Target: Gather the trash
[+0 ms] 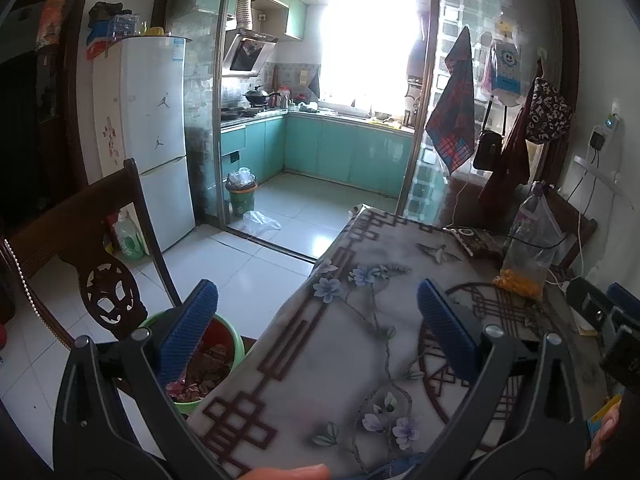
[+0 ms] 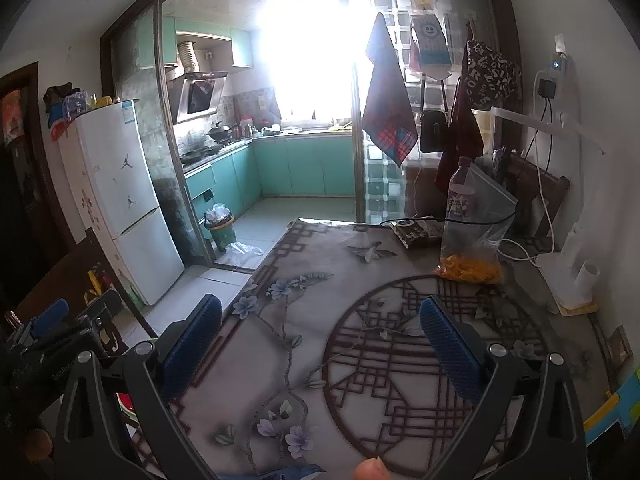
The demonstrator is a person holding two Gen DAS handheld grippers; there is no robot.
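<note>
Both hand-held grippers, left hand-held gripper [image 1: 318, 320] and right hand-held gripper [image 2: 320, 328], hover released and empty over the table [image 2: 304, 344]; wrappers already fill the green bin [image 1: 208, 376], a snack packet [image 2: 418, 234] remains.

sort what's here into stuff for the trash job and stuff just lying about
For the job: green bin by the table, dark wrapper, left tool, right tool, both open.

Lying about: bottle, bag of orange snacks, fridge, hanging cloth.
</note>
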